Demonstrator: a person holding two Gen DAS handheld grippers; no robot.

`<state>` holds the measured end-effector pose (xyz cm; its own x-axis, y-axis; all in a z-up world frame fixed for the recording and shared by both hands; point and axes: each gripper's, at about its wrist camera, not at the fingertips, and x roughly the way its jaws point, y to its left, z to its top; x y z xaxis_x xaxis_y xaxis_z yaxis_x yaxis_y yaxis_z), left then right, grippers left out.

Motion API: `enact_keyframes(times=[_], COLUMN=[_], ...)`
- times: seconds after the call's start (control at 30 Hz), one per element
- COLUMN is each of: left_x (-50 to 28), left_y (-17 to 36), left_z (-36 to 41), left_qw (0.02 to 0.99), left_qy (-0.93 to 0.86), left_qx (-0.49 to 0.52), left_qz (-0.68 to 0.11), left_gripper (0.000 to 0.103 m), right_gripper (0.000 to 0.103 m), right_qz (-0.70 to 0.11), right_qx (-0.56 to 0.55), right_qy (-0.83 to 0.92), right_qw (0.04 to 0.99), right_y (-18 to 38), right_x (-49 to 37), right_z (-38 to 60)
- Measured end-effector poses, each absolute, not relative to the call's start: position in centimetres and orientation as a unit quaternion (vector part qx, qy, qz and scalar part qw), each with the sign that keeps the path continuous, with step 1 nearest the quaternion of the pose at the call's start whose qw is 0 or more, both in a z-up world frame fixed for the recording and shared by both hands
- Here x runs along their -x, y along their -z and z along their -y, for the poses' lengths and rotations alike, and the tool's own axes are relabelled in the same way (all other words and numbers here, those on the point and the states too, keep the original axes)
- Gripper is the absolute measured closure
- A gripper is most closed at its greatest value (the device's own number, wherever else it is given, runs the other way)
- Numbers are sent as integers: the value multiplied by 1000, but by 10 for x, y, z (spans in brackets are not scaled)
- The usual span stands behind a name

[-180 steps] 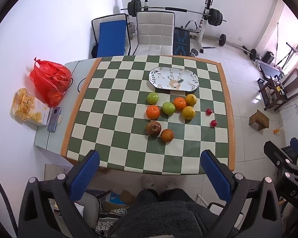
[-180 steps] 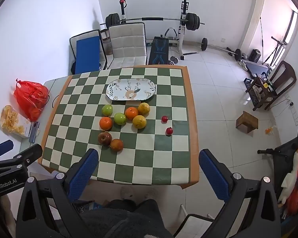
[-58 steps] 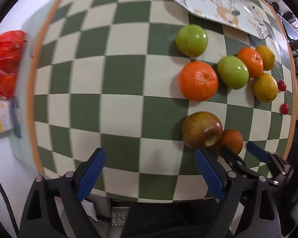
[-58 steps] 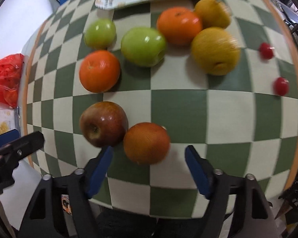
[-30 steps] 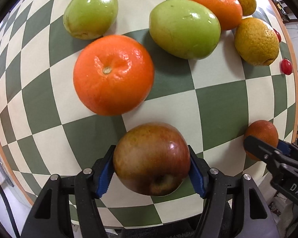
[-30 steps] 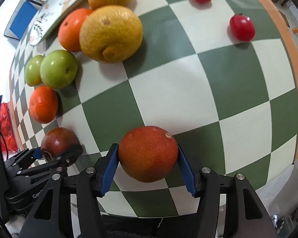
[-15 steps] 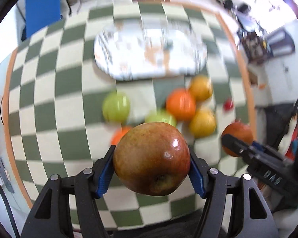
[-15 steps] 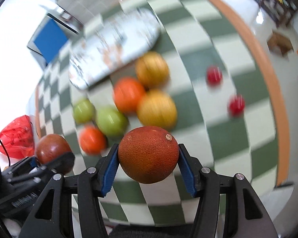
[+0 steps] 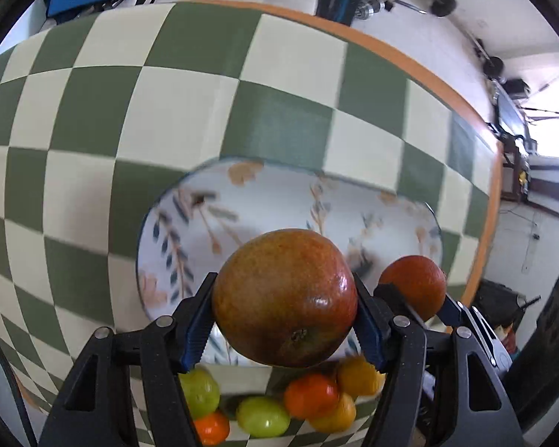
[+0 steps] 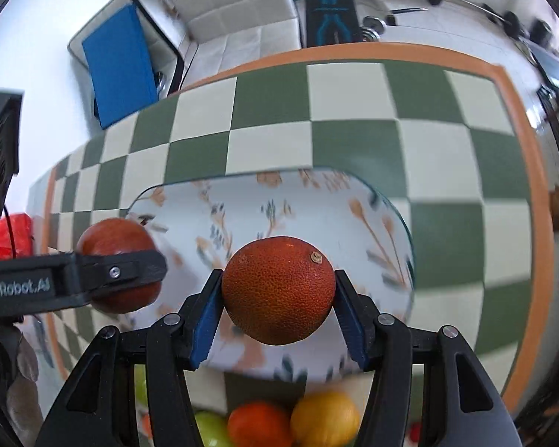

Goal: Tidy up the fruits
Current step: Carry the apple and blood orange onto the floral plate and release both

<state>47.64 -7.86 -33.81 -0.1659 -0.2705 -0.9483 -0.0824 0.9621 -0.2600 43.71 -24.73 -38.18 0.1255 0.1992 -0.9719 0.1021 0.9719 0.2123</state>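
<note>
Red-brown glossy apple (image 9: 284, 298) sits clamped in our left gripper (image 9: 284, 311) above the oval floral ceramic plate (image 9: 264, 208); our right gripper (image 10: 277, 307) clamps a dark orange (image 10: 278, 289) over the same plate on the green-checked table (image 9: 93, 111).

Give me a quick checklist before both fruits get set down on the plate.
1. Left gripper firmly on the red apple: ok, both pads press its sides.
2. Right gripper firmly on the dark orange: ok, clamped on both sides.
3. Both fruits over the plate: ok, it lies under both.
4. Plate free of other fruit: ok on the visible part; the part behind the held fruits cannot tell.
5. Room between the two grippers: ok, apple and orange sit side by side, apart.
6. Height above the plate: cannot tell.
</note>
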Motion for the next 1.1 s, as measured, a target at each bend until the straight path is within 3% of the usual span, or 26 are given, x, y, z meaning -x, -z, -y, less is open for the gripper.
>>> enact_keyframes(times=[0.5,0.57,0.63,0.7,0.77,0.83,1.1], left_x=[-492,-492,-493,-492,-492,-490,-453], left_y=[376,374,371,366,360,354,308], left_z=[103,104,101,100,98,97,92], left_qw=[617,618,621,630,639,649,723], left_qy=[61,66,69,64,57,55,11], left_qx=[72,79,81,73,61,54,-28], left_qz=[-781,-779,-777,-771,-764,-757,-690], left_gripper=[39,33,13,13,13,13,12], right_gripper=[42,34,27,27,14,8,8], right_qz=[-690,-693,-695,-697,-699,-694,-680], right_qx=[-92,-95,-97,-102,-102,-95,-61], right_qy=[-69,-68,-64,-62,-54,-46,7], right_qw=[714,711,709,707,706,713,730], right_y=[421,422,421,419,415,407,378], right_x=[-473,-473,-472,-471,-468,-462,-428], right_z=[244,246,249,251,254,256,268])
